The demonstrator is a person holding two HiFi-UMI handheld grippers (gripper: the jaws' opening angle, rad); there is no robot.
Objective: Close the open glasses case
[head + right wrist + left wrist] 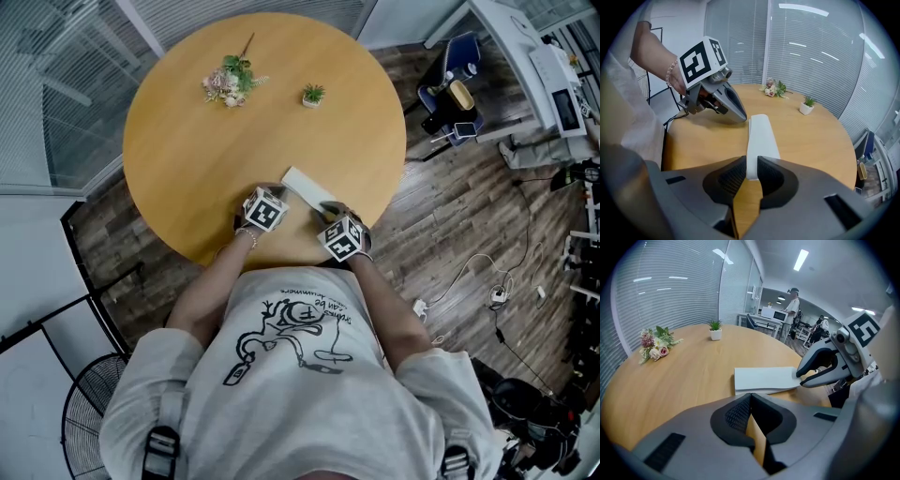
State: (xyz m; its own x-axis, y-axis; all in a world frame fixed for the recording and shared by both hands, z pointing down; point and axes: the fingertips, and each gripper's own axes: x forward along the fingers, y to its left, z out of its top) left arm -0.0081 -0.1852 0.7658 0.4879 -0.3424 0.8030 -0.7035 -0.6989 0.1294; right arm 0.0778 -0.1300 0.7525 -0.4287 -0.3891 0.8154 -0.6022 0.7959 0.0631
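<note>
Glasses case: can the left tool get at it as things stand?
Probably yes. The glasses case lies right ahead of the left tool, with nothing standing between them; the right tool grips only one end.

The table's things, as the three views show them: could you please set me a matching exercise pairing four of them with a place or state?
Things:
1. glasses case
2. flower bunch
3. potted plant
4. left gripper

Places or states:
A. jaws together, nothing between them
B. lying at the far left of the table
C. standing in a small white pot, right of the flowers in the head view
D. one end clamped by the right gripper

Pairs: 1-D, 2-B, 3-C, 4-A.
</note>
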